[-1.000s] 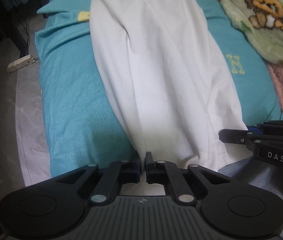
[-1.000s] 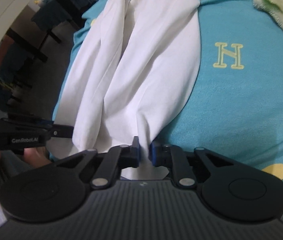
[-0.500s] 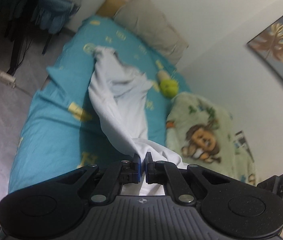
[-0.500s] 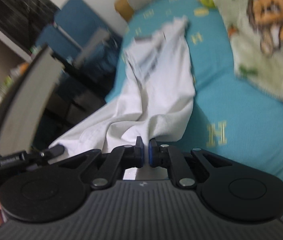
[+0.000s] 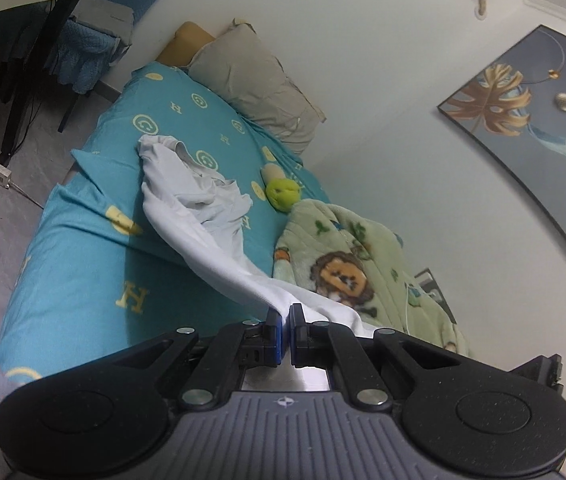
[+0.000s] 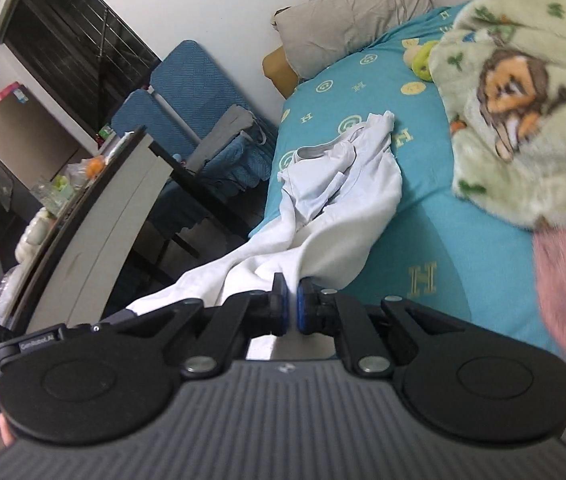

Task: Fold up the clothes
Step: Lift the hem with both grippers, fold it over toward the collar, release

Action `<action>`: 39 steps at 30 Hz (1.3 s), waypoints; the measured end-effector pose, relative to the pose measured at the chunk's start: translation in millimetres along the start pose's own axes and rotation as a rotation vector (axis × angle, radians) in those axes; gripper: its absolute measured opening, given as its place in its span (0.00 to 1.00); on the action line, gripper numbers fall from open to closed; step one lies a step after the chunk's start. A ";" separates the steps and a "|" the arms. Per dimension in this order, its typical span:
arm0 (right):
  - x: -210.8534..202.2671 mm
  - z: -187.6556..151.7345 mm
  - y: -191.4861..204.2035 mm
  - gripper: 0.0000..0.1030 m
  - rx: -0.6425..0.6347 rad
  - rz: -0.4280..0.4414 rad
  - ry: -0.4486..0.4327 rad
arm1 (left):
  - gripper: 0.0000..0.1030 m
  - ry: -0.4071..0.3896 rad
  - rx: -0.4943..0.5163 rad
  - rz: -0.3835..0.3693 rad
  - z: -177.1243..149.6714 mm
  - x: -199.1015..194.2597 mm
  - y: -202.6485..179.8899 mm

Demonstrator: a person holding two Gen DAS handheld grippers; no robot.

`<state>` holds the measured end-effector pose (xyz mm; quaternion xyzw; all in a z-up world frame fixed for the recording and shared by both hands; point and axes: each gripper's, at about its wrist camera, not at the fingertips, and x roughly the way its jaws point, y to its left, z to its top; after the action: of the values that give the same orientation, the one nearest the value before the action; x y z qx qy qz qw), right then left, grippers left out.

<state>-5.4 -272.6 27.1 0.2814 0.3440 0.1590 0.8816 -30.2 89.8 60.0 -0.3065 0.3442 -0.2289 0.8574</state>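
The left gripper (image 5: 286, 312) and right gripper (image 6: 291, 298), both pinching the white shirt (image 5: 203, 216), are now lifting its near end up off the blue bed (image 5: 83, 280), maybe for 1 fold.

The garment (image 5: 203, 216) ahead of the black fingers is plain white. Under it the bed sheet (image 5: 83, 280) is teal with yellow letters H and smiling faces. To the right, the blanket (image 5: 347, 264) is pale green with a brown lion; beyond, the pillow (image 5: 255, 80) is grey-beige.
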 end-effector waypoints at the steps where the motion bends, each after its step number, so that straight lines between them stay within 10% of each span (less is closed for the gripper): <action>1: -4.3 -5.7 -1.0 0.08 0.003 0.003 -0.001 | 0.03 -0.001 0.003 0.000 -6.3 -5.1 -0.6; 11: 10.9 -0.7 -6.1 0.08 0.004 -0.013 -0.018 | 0.04 -0.018 -0.011 0.024 10.3 17.3 5.0; 26: 180.4 76.6 -44.9 0.08 -0.092 -0.139 0.038 | 0.04 -0.058 0.108 0.230 100.8 192.2 63.9; 39: 302.5 67.0 -84.6 0.09 -0.243 -0.259 0.109 | 0.04 0.023 0.224 0.396 101.1 319.1 141.9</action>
<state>264.2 -222.0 -140.0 0.1173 0.4028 0.0996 0.9023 279.5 34.7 -122.3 -0.1333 0.3797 -0.0965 0.9104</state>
